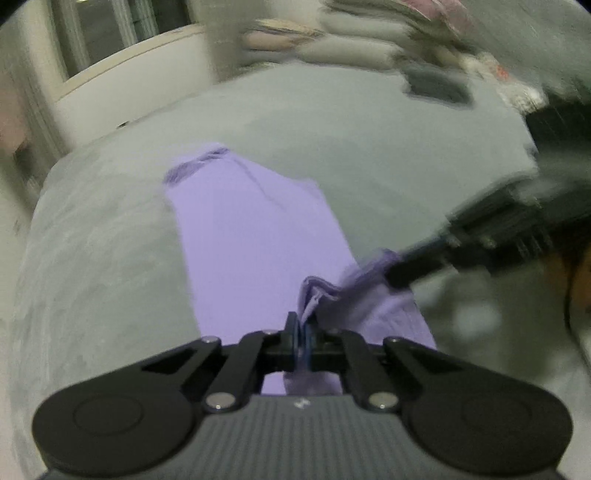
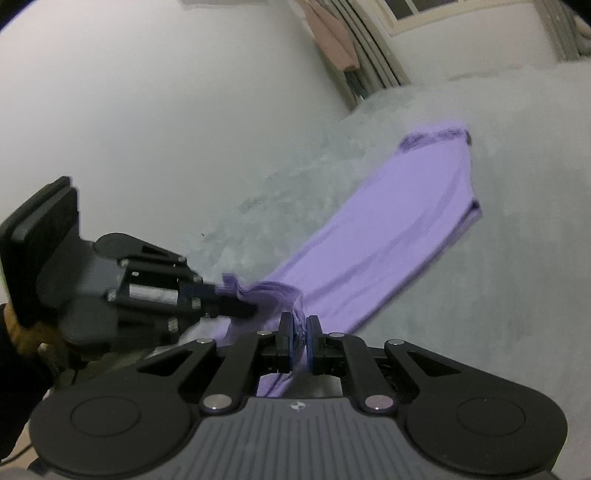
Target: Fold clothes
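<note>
A lilac garment [image 1: 251, 236] lies folded lengthwise into a long strip on a pale grey bed [image 1: 110, 258], its neckline at the far end. My left gripper [image 1: 303, 325] is shut on the near hem, the cloth pinched between its blue pads. My right gripper [image 1: 397, 275] comes in from the right and is shut on the same hem, a little further off. In the right wrist view the lilac garment [image 2: 399, 229] stretches away to the upper right, my right gripper [image 2: 300, 326] clamps its near edge, and my left gripper [image 2: 243, 308] holds the bunched corner beside it.
Stacked pillows and bedding [image 1: 351, 40] and a dark cloth [image 1: 436, 86] sit at the far end of the bed [image 2: 517, 221]. A window [image 1: 92, 33], a white wall [image 2: 147, 110] and hanging curtains [image 2: 354, 48] border the bed. A person's sleeve [image 2: 18, 354] shows at left.
</note>
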Tool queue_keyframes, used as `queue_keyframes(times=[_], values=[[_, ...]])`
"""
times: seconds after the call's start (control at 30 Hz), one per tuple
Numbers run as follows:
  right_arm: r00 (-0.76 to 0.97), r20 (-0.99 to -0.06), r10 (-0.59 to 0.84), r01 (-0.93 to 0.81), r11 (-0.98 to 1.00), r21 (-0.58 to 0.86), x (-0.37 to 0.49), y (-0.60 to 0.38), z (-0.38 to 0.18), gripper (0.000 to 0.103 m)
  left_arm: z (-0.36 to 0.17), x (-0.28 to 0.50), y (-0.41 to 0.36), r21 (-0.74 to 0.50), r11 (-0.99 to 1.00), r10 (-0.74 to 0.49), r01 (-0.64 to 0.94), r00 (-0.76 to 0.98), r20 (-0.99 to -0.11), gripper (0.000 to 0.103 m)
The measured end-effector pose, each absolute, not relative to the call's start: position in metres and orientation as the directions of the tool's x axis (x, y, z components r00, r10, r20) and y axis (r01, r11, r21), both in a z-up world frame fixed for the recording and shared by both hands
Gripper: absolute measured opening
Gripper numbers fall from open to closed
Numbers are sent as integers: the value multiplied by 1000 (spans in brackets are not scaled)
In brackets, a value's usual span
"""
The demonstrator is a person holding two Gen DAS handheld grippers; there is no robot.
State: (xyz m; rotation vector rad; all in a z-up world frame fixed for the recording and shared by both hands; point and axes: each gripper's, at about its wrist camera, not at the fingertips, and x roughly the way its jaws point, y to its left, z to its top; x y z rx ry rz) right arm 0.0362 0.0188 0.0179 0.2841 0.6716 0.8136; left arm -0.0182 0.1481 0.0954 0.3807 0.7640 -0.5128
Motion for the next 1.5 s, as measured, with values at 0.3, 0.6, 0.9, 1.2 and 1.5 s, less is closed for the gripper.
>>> queue_keyframes(times=[0.3, 0.6, 0.9, 1.2, 1.5], values=[[525, -422, 739, -597, 673, 437, 67, 29, 53, 7, 121, 30, 165, 58, 907, -264, 417, 671, -693, 3], [501, -510, 699, -475, 715, 513, 71, 8, 12, 23, 84, 42, 147, 100, 861, -238, 498, 569, -787, 10], [500, -525, 689, -354, 715, 602, 67, -6, -13, 49, 68, 24, 137, 83, 855, -251, 512, 548, -798, 14], [556, -519, 649, -486, 760, 431, 45, 20, -4, 6, 75, 16, 133, 81, 815, -304, 574, 543, -783, 30], [535, -506, 677, -717, 680, 152, 4, 59, 4, 6, 90, -5, 112, 376, 579, -183, 723, 565, -805, 32]])
